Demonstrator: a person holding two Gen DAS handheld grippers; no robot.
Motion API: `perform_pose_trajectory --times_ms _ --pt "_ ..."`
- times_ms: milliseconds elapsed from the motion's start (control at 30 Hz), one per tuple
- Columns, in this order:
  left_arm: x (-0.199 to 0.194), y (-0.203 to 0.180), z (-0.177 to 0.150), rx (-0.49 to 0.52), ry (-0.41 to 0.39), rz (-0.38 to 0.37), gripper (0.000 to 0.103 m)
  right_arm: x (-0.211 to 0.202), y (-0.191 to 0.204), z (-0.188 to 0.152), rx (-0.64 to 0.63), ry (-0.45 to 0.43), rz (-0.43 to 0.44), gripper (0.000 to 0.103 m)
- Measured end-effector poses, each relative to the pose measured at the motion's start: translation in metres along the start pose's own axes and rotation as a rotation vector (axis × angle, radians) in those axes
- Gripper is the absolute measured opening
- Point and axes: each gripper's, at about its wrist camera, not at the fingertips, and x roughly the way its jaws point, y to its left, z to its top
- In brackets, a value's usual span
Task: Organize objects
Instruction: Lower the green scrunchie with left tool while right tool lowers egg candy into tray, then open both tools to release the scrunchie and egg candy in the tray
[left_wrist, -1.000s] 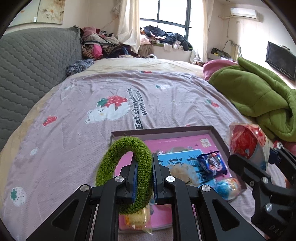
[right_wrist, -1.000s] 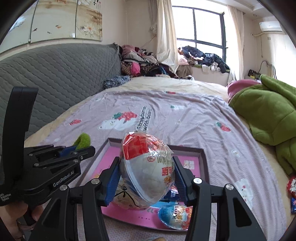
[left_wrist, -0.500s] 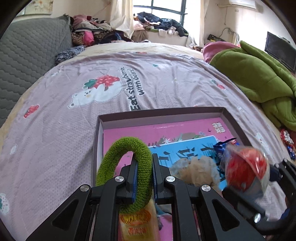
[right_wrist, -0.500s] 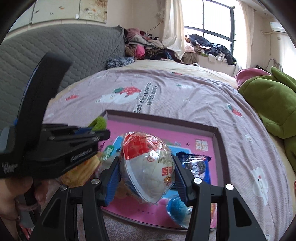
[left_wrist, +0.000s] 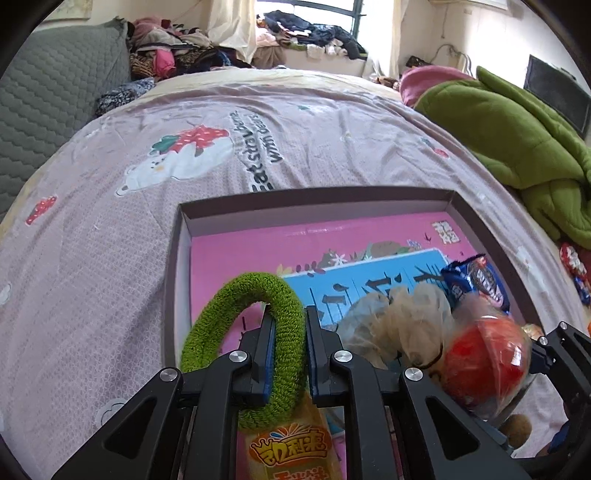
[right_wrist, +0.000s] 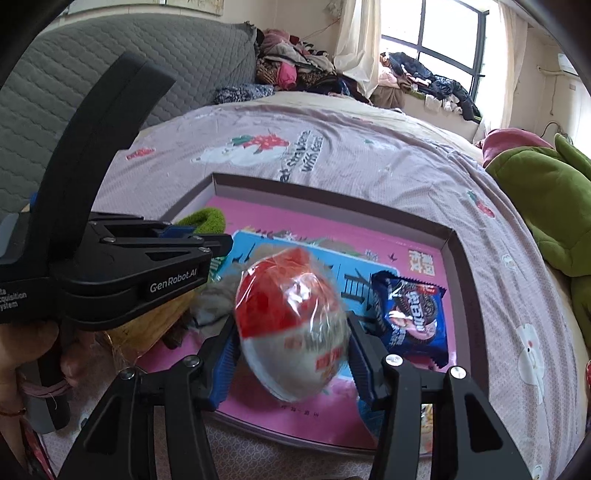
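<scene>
Left wrist view: green hair band (left_wrist: 275, 328) is pinched in the nearly closed left gripper (left_wrist: 288, 354) over the tray (left_wrist: 177, 258), wrapped egg toy (right_wrist: 291, 328) is clamped by half-open right gripper (right_wrist: 291, 360); judged placing step, release needed next.

Box (left_wrist: 177, 236) on bed (left_wrist: 110, 229), biscuit pkt (right_wrist: 410, 314) in box R side

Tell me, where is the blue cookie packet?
The blue cookie packet lies inside the pink box, near its right wall, just right of the right gripper's egg.
</scene>
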Motion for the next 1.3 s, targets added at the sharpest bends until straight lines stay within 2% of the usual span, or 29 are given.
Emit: perform_pose_trajectory --times_ms 300,567,600,667,733,900,1300 --pt "0.002 -0.001 -0.005 0.007 0.008 0.008 0.016 0.008 -0.002 -0.004 0.02 0.039 0.013 0.053" --pt "-0.002 0.001 -0.006 -0.014 0.009 -0.023 0.023 0.005 -0.007 -0.005 0.058 0.041 0.028 0.053" --pt "-0.003 0.001 -0.007 -0.015 0.009 -0.019 0.025 0.005 -0.007 -0.005 0.062 0.041 0.022 0.053" --pt "-0.004 0.0 -0.008 -0.01 0.003 0.008 0.04 0.004 -0.008 -0.005 0.065 0.037 0.012 0.053" --pt "-0.005 0.0 -0.009 -0.006 0.0 0.015 0.049 0.003 -0.01 -0.005 0.071 0.028 0.001 0.053" --pt "-0.009 0.003 -0.009 -0.025 -0.004 -0.024 0.052 0.002 -0.011 -0.005 0.069 0.022 0.001 0.055" --pt "-0.031 0.004 -0.009 -0.05 -0.058 -0.032 0.063 -0.01 -0.014 -0.005 0.087 -0.018 0.015 0.058"
